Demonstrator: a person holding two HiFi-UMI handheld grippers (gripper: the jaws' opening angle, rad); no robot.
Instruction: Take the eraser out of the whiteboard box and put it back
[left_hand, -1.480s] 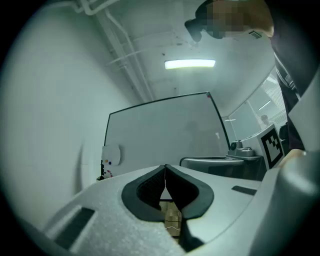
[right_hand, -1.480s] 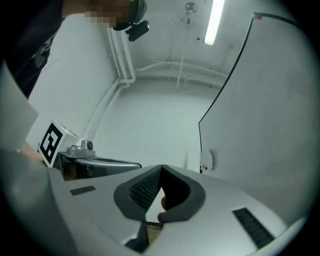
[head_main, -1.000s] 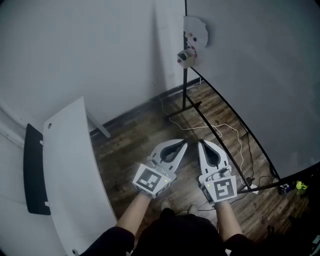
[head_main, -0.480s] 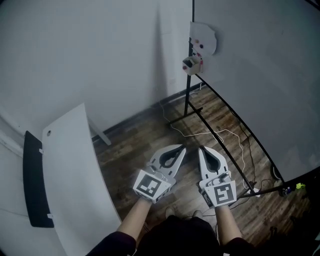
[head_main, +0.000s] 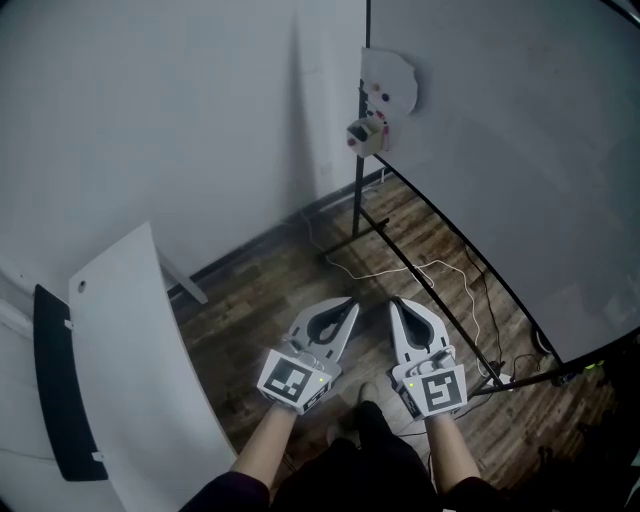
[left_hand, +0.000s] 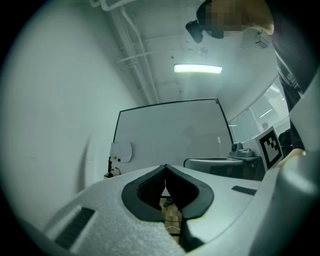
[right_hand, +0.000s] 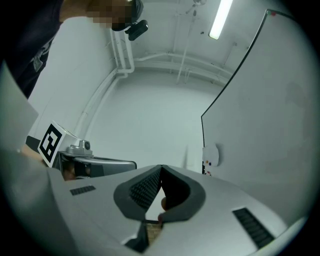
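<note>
A small box (head_main: 367, 133) hangs at the left edge of the big whiteboard (head_main: 500, 150), below a white plate with coloured magnets (head_main: 389, 82). I cannot make out the eraser inside it. The box is far ahead of both grippers, small in the left gripper view (left_hand: 111, 173) and the right gripper view (right_hand: 205, 170). My left gripper (head_main: 353, 300) (left_hand: 165, 168) is shut and holds nothing. Close beside it, my right gripper (head_main: 394, 301) (right_hand: 161, 168) is also shut and bare. Both are held level over the wooden floor, pointing toward the board's left end.
The whiteboard's black stand (head_main: 357, 210) and its foot rest on the floor, with white cables (head_main: 430, 268) trailing beside it. A white curved panel (head_main: 125, 370) with a black slab (head_main: 55, 400) behind it stands at the left. A grey wall (head_main: 180, 120) closes the back.
Both grippers have slid a little down and left in the head view, still side by side and shut. The whiteboard box has shifted slightly as the view swung.
</note>
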